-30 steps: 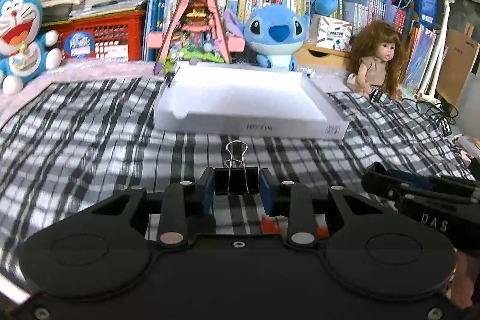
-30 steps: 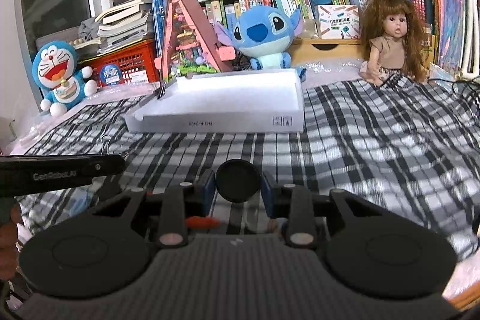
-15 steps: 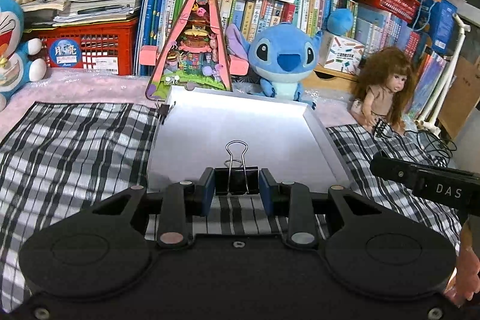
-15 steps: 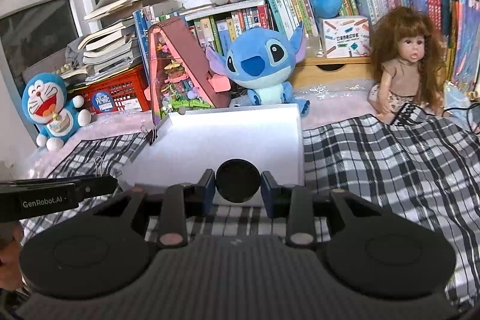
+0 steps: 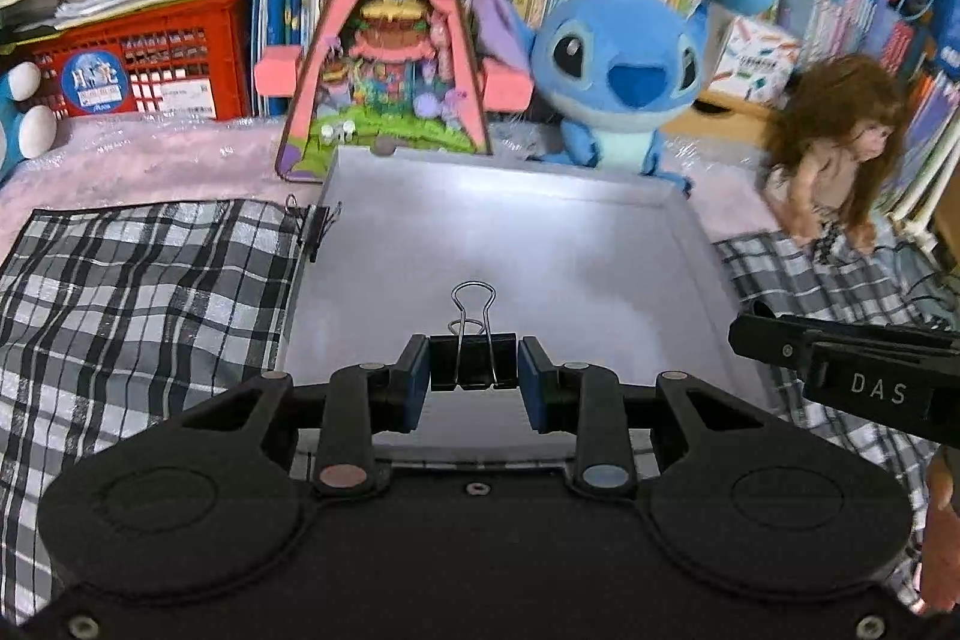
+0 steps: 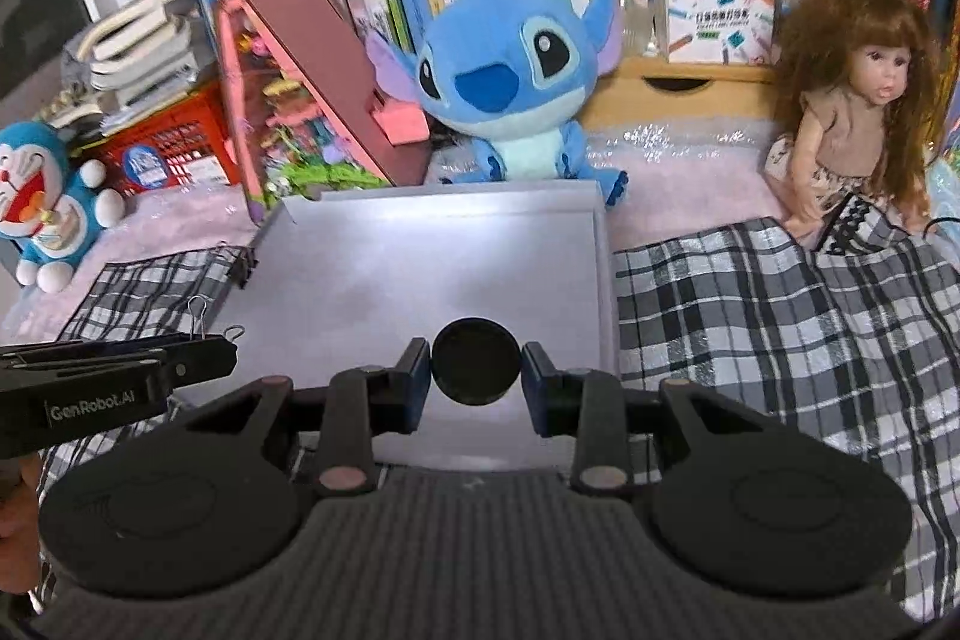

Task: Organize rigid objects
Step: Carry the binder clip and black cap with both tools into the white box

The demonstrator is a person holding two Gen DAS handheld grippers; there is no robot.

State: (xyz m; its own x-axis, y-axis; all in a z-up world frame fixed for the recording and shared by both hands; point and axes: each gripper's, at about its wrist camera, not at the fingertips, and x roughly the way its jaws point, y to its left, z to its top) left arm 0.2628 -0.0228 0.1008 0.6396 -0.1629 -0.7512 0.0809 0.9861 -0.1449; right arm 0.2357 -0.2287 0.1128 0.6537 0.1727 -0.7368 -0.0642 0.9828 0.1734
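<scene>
Both grippers advanced over white tray (image 5: 672, 280), now filling frame centre; left gripper (image 5: 474, 376) clamped on binder clip (image 5: 474, 361), right gripper (image 6: 476, 377) pinching black disc (image 6: 476, 369); risk: disc rolls on release, grippers collide

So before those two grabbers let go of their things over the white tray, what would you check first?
1. Left gripper fingers clamped on the binder clip: ok.
2. Right gripper fingers clamped on the black round disc: ok.
3. Both items in front of the white tray floor: ok.
4. Height above the tray floor: cannot tell.
5. Tray floor bare where they would land: ok.
6. Second binder clip on the tray's left wall out of the way: ok.
</scene>
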